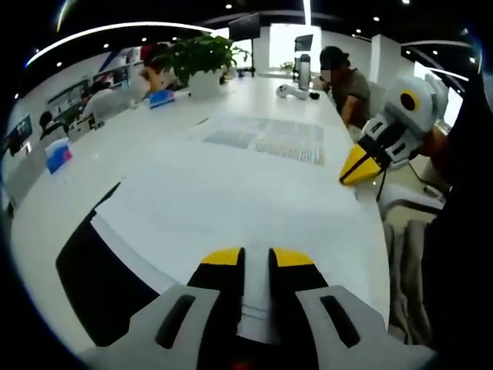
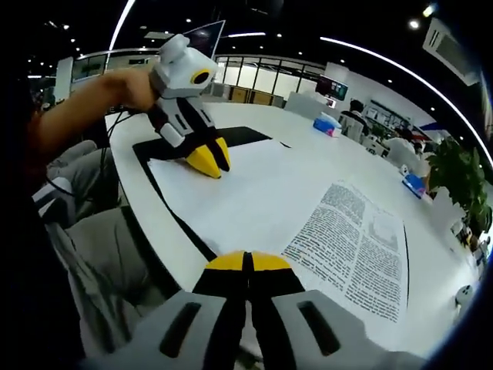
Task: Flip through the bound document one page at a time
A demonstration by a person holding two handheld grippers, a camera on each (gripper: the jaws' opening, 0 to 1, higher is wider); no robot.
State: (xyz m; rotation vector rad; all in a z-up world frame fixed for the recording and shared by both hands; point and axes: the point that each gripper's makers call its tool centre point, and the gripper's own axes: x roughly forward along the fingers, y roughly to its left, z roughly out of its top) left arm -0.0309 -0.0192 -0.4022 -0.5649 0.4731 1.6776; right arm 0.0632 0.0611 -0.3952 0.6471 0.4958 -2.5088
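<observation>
The bound document lies open on a black mat on a long white table. Its blank page spreads toward me, and a printed page lies beyond it. My left gripper sits at the blank page's near edge, its jaws closed to a narrow gap with white sheet edges between them. In the right gripper view the left gripper rests its yellow tips on that page. My right gripper is shut at the document's edge. In the left gripper view the right gripper is near the printed page's corner.
Potted plants stand on the table. People sit along both sides. Blue boxes and a bottle rest further along. Grey chairs stand at the table's edge by the person's arm.
</observation>
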